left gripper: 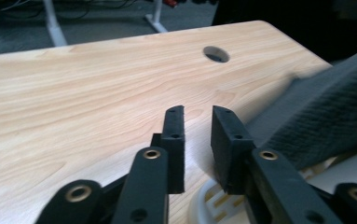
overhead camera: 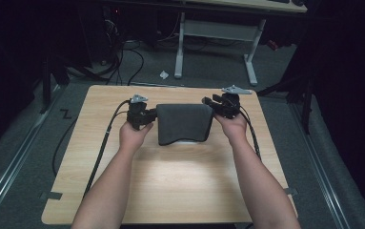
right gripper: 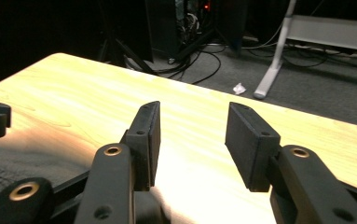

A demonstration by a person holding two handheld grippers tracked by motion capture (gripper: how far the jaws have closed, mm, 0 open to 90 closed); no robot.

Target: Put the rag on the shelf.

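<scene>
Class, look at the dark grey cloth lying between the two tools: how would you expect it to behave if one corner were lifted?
The dark grey cloth is probably floppy: its near edge curves and sags rather than lying straight. It looks light, being thin fabric folded flat on the table. Its ribbed weave, seen in the left gripper view, suggests it would grip rather than slip.
</scene>
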